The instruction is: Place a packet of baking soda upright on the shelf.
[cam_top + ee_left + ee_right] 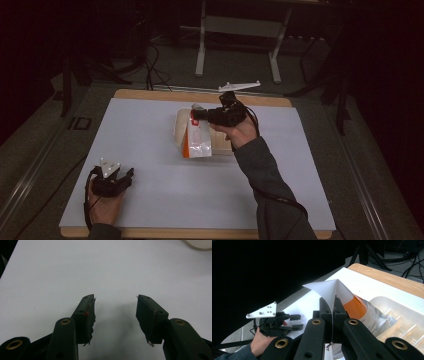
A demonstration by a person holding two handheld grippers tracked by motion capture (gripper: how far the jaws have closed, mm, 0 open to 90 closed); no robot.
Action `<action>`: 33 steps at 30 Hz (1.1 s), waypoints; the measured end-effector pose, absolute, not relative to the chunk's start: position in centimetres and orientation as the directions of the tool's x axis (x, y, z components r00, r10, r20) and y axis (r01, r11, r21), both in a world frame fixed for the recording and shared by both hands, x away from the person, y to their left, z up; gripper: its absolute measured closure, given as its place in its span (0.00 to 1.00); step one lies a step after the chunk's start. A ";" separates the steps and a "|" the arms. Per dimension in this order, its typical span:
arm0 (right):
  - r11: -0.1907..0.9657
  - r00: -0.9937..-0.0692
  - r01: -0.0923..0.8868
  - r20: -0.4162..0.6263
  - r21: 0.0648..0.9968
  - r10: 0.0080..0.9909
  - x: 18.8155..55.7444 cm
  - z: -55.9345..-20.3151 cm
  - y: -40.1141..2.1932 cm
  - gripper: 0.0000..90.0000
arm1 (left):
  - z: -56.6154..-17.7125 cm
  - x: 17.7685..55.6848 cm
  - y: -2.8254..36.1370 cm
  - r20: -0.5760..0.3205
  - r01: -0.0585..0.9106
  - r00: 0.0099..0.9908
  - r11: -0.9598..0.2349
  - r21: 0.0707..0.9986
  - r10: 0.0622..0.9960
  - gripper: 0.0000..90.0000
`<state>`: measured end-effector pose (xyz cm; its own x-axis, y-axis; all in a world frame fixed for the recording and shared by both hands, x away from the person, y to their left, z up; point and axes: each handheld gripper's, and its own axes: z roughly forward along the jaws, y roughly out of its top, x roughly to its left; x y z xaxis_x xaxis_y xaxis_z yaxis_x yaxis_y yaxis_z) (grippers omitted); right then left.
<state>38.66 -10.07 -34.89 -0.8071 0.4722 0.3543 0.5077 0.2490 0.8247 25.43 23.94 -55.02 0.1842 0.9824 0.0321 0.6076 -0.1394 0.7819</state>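
Note:
A white and orange foil bag (196, 141) stands upright at the middle of the white sheet, leaning against a clear plastic tray (178, 127). My right gripper (195, 115) is shut on the bag's top edge, coming in from the right. In the right gripper view the jaws (332, 305) pinch the bag's folded white top, with the orange part of the bag (355, 308) beyond them and the tray (404, 322) to the right. My left gripper (126, 176) rests at the near left of the sheet, far from the bag. Its jaws (115, 305) stand open over bare sheet.
The white sheet (150, 150) covers most of a wooden table (165, 95), with dark floor, cables and a metal stand behind. The tray's rim (200, 243) peeks in at the top right of the left gripper view. The left hand and its gripper (295, 322) appear in the right gripper view.

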 end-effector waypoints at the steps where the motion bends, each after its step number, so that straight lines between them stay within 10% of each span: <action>1: 0.249 -0.807 0.508 0.354 0.825 0.472 38.7 -34.9 -10.1 1.00 | -55.0 25.4 23.9 0.032 0.608 0.184 -0.139 0.782 0.982 0.54; 33: 0.217 -0.796 0.502 0.348 0.837 0.495 42.5 -36.1 -6.7 1.00 | -55.0 25.4 24.1 0.021 0.605 0.184 -0.130 0.785 0.983 0.54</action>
